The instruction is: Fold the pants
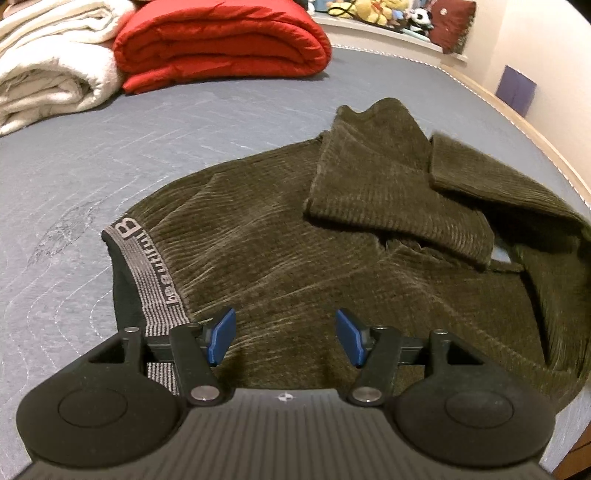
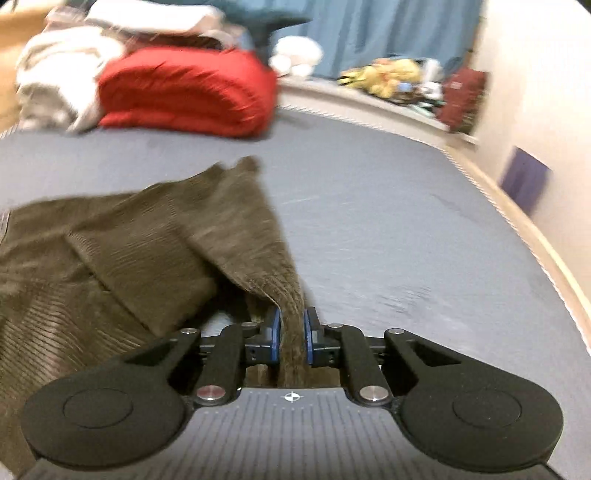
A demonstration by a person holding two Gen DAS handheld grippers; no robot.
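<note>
Olive-green corduroy pants (image 1: 280, 236) lie crumpled on the grey bed cover, the grey striped waistband (image 1: 147, 273) with lettering at the left. Both legs are folded back over the body, their cuffs (image 1: 376, 155) toward the far side. My left gripper (image 1: 285, 338) hovers open just above the fabric near the waistband, blue pads apart with nothing pinched. In the right wrist view the pants (image 2: 122, 251) spread to the left, and my right gripper (image 2: 291, 338) is shut on a bunched strip of the pant leg, which rises taut from the pads. That view is motion-blurred.
A folded red quilt (image 1: 221, 40) and cream blankets (image 1: 51, 62) are stacked at the far left of the bed. A shelf with plush toys (image 1: 376, 11) runs along the back wall. The bed's pale edge (image 1: 535, 133) curves along the right, near a wall.
</note>
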